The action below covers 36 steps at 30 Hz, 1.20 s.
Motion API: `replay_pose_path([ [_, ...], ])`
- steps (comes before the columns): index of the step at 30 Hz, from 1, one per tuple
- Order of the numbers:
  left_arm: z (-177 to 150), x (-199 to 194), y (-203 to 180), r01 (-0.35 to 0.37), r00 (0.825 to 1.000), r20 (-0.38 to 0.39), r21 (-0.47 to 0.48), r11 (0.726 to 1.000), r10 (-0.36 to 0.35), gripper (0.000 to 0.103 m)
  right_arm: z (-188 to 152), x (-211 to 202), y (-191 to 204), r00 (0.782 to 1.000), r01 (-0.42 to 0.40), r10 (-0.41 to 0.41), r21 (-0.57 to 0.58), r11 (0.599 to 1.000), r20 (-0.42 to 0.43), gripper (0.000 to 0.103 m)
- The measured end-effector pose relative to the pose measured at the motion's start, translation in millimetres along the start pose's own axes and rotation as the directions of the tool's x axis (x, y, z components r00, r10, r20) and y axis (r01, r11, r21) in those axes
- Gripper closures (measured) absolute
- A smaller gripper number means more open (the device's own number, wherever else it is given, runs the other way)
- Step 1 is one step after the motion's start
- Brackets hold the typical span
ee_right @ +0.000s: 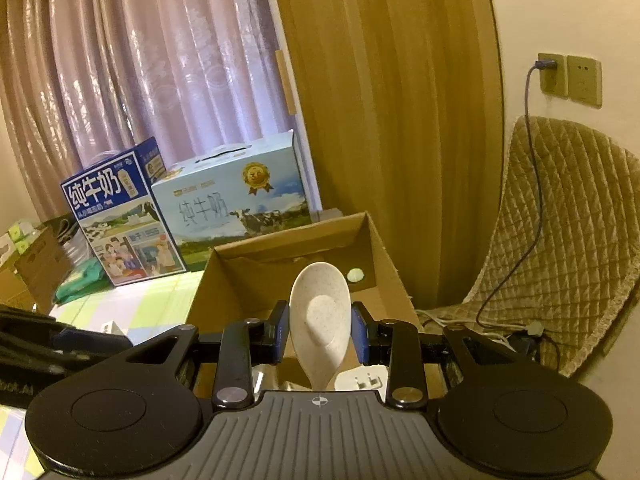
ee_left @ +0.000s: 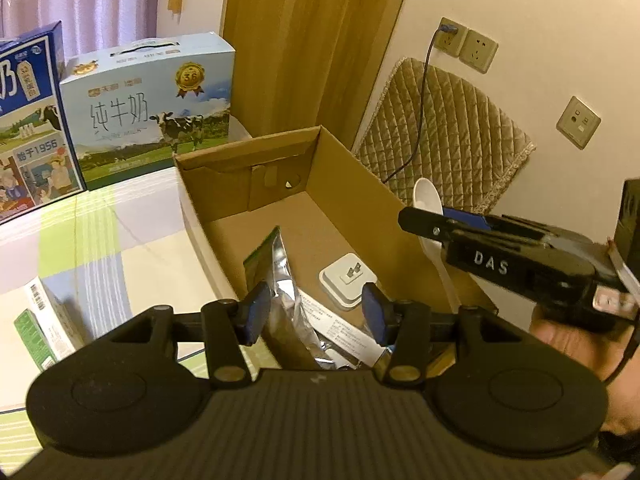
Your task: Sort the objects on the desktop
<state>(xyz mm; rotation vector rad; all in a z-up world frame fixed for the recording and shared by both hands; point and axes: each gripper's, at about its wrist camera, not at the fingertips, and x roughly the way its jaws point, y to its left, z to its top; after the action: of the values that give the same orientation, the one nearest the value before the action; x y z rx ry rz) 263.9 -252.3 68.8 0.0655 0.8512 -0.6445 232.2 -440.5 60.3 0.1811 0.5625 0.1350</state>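
Our right gripper (ee_right: 319, 338) clamps the white spoon (ee_right: 320, 318) above the cardboard box (ee_left: 352, 184) – bowl forward, long axis along the fingers, drop straight below – while our left gripper (ee_left: 316, 314) hangs open over the foil pouch (ee_left: 288, 300).

The spoon (ee_right: 320, 328) handle's lower end disappears behind the right gripper's body, the foil pouch (ee_left: 292, 312) bottom hides behind the left one, label print's unreadable.

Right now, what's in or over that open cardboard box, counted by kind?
Foil pouch: 1
White plug adapter: 1
White spoon, held over the cardboard box by the right hand-held gripper: 1
Total: 3
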Motion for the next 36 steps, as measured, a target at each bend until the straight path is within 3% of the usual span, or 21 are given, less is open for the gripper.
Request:
replay_pose_path([
  [4,-4,-6,3,-0.011,1.000,0.011,0.003,1.000,0.011,0.055,4,2,5,1.000,-0.024,0.024,0.000,1.000,0.014,0.073],
  [5,-5,-7,4,-0.012,1.000,0.013,0.002,1.000,0.012,0.055,5,3,6,0.999,-0.040,0.040,-0.001,0.999,0.015,0.068],
  [6,-7,-9,4,-0.011,1.000,0.014,0.002,1.000,0.011,0.054,6,4,7,0.999,-0.042,0.042,-0.005,0.999,0.015,0.047],
  [8,-10,-12,5,-0.016,1.000,0.017,0.006,1.000,0.016,0.051,7,1,10,0.999,-0.037,0.037,-0.011,0.999,0.038,0.028],
  [16,-25,-29,17,-0.039,0.999,0.033,-0.010,0.999,0.039,0.043,-1,-17,11,0.998,-0.038,0.038,0.004,0.999,0.053,0.028],
  [24,-59,-64,28,-0.091,0.994,0.058,-0.036,0.995,0.093,0.030,-31,-57,19,0.997,-0.052,0.049,0.058,0.997,0.051,0.020],
  [30,-90,-97,36,-0.130,0.989,0.069,-0.057,0.990,0.134,0.020,-58,-89,35,0.997,-0.067,0.063,0.122,0.990,0.035,0.014],
  [36,-121,-132,47,-0.188,0.978,0.079,-0.067,0.980,0.193,0.012,-79,-111,63,0.996,-0.091,0.090,0.097,0.991,0.008,0.009],
])
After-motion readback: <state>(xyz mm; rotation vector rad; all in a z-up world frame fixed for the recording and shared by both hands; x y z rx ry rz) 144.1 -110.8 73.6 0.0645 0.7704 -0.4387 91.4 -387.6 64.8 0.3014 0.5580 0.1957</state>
